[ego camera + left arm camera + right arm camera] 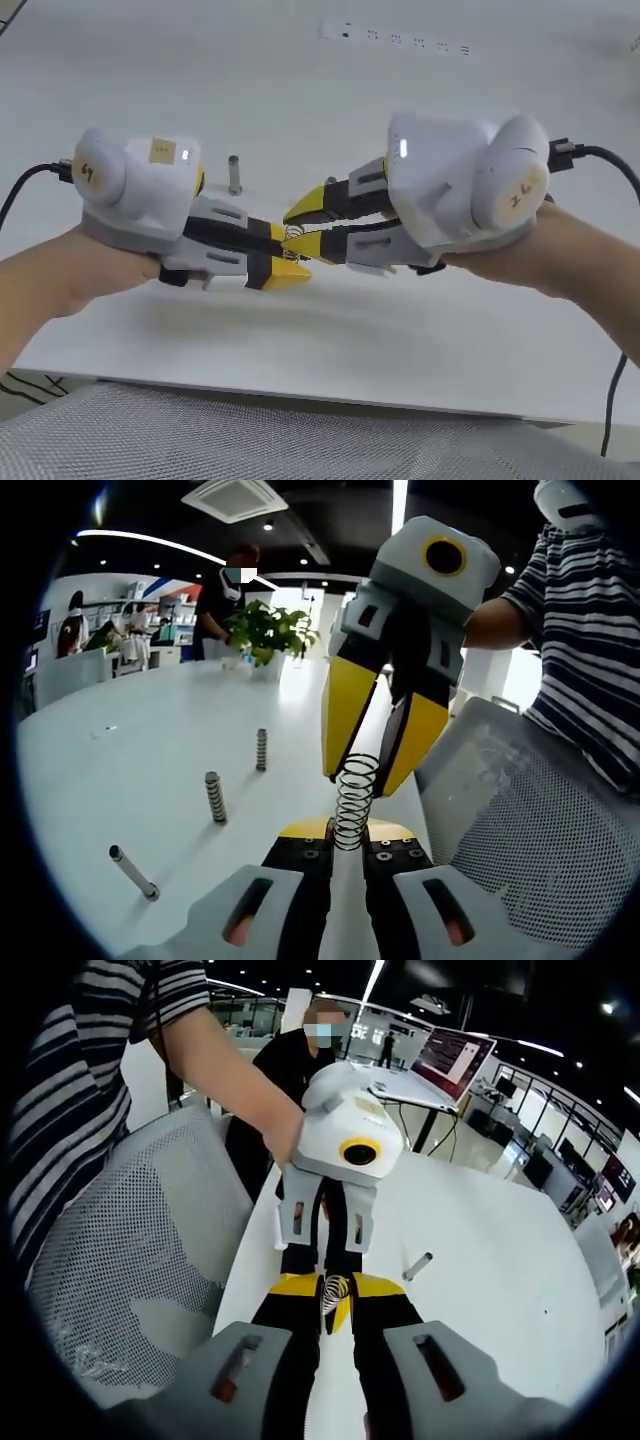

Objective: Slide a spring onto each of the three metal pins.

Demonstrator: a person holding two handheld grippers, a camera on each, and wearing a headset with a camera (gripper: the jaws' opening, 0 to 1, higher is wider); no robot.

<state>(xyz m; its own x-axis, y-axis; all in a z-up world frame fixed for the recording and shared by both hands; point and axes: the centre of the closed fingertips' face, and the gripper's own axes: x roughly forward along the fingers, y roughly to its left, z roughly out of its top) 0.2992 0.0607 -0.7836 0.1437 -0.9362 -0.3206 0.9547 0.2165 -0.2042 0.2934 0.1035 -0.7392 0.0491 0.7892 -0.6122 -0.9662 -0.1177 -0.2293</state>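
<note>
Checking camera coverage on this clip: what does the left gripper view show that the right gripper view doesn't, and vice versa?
Left gripper view: two upright pins with springs on, the near pin and the far pin, plus a potted plant. Right gripper view: an open laptop farther back. Both: the spring pinched in the left gripper, the right gripper open around its other end, and one bare pin.

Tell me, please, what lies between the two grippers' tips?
A spring, clamped by the left gripper, reaches between the right gripper's open jaws; left gripper view.
</note>
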